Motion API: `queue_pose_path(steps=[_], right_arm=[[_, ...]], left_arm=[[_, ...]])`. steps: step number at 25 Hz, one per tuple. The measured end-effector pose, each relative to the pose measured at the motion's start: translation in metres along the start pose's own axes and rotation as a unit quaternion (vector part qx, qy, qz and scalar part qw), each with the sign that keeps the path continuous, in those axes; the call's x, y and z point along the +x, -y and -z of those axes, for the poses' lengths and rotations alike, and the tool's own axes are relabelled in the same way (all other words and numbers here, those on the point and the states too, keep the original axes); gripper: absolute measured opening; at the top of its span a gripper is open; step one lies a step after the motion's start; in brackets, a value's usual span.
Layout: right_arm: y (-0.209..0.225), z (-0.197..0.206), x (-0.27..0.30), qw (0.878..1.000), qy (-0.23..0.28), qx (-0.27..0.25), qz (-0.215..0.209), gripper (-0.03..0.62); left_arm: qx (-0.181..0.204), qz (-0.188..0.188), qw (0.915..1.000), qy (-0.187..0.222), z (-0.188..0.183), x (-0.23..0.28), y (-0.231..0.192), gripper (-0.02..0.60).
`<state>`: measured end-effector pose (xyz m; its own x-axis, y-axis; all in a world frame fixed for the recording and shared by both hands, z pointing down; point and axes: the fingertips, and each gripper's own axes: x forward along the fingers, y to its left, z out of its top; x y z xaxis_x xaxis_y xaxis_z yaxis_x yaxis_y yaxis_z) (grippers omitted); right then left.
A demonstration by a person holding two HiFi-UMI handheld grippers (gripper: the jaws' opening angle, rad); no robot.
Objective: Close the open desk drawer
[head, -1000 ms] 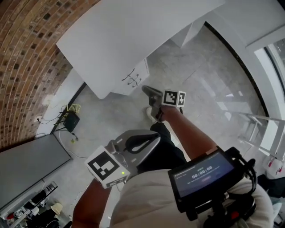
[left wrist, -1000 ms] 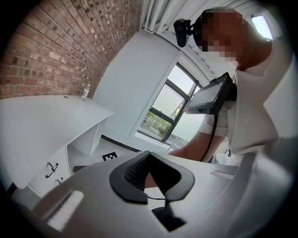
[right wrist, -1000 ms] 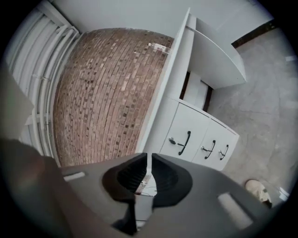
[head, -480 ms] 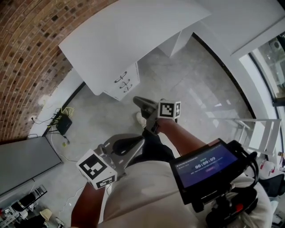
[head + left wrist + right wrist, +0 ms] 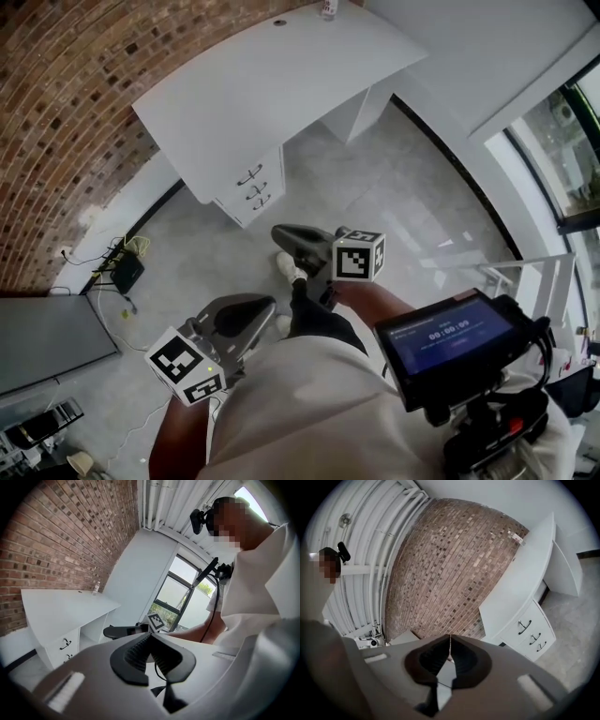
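Note:
The white desk (image 5: pixel 272 75) stands against the brick wall, well ahead of me. Its drawer unit (image 5: pixel 251 187) has three black handles, also seen on the drawer unit (image 5: pixel 533 637) in the right gripper view; the drawer fronts look flush from here. My right gripper (image 5: pixel 281 235) is held out over the floor, short of the drawers, with its jaws shut on nothing. My left gripper (image 5: pixel 265 306) hangs lower and closer to my body, also shut and empty. The desk (image 5: pixel 61 609) lies to the left in the left gripper view, with the right gripper (image 5: pixel 112 632) in front of it.
A small bottle (image 5: pixel 328 7) stands at the desk's far edge. Cables and a black box (image 5: pixel 127 270) lie on the floor by the wall. A grey panel (image 5: pixel 42 337) is at the left, a white rack (image 5: pixel 525 281) at the right. A screen (image 5: pixel 450 339) is mounted at my chest.
The desk has slid up the head view and more of its top shows. Both grippers sit lower and further left in the frame, still shut.

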<state>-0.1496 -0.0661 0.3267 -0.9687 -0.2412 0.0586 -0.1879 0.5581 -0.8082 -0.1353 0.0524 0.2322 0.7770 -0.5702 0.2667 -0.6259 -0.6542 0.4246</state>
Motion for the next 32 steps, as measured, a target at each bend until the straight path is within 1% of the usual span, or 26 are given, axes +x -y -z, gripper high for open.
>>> queue_pose_path(steps=[6, 11, 14, 20, 28, 32], right_arm=[[-0.060, 0.008, -0.001, 0.996, -0.030, -0.077, -0.022, 0.008], [-0.090, -0.001, 0.005, 0.991, -0.032, -0.124, -0.034, 0.008], [-0.108, 0.001, 0.007, 0.988, -0.039, -0.143, -0.044, 0.003], [-0.145, 0.027, 0.014, 0.981, -0.060, -0.172, -0.061, 0.003], [-0.169, 0.040, 0.025, 0.971, -0.083, -0.208, -0.080, 0.003], [-0.178, 0.046, 0.019, 0.968, -0.088, -0.219, -0.089, 0.003]], left_arm=[[0.002, -0.016, 0.9998, 0.007, 0.016, -0.029, 0.007, 0.005], [0.002, -0.038, 0.9993, 0.008, 0.023, -0.045, -0.001, 0.005], [-0.005, -0.047, 0.9988, 0.017, 0.025, -0.055, -0.001, 0.005], [-0.013, -0.058, 0.9976, 0.036, 0.036, -0.081, 0.006, 0.005], [-0.017, -0.078, 0.9951, 0.058, 0.041, -0.101, 0.010, 0.005], [-0.022, -0.082, 0.9946, 0.060, 0.047, -0.101, 0.019, 0.005]])
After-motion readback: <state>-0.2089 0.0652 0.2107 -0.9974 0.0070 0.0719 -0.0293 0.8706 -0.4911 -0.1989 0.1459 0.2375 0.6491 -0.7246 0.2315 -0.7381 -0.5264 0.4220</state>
